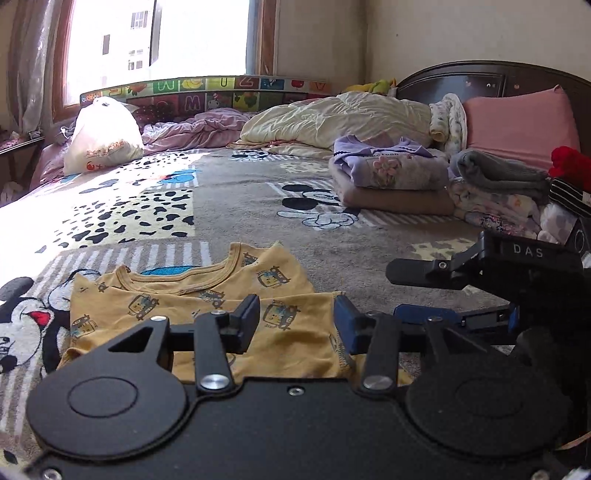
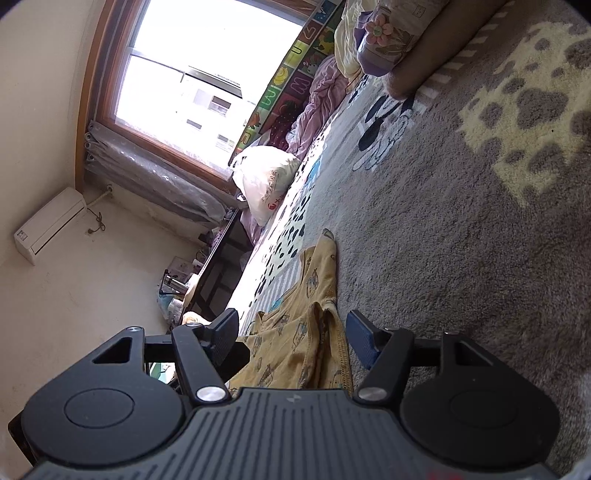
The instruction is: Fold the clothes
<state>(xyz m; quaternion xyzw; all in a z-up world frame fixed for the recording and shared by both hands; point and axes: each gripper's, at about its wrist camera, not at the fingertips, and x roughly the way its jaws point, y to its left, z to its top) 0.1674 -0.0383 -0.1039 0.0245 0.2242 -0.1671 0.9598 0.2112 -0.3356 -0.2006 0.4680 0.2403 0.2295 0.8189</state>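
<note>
Yellow shirt [image 1: 207, 295] flat on blanket [image 1: 369, 251], both grippers' fingers [image 1: 249, 321] released above it

Each camera sits just behind its own gripper and looks forward along the two fingers. The left gripper [image 1: 295, 317] view is upright and low, tipped slightly down over the bed [image 1: 236, 206] toward the window [image 1: 162, 33] and headboard [image 1: 480, 75]. The right gripper [image 2: 291, 339] view is rolled — the bed runs up its right side. Both sit close above the yellow shirt [image 1: 207, 295] ahead of the fingers, and both share it, the white bag [image 1: 103, 136] and the window; the right gripper also shows in the left view.
</note>
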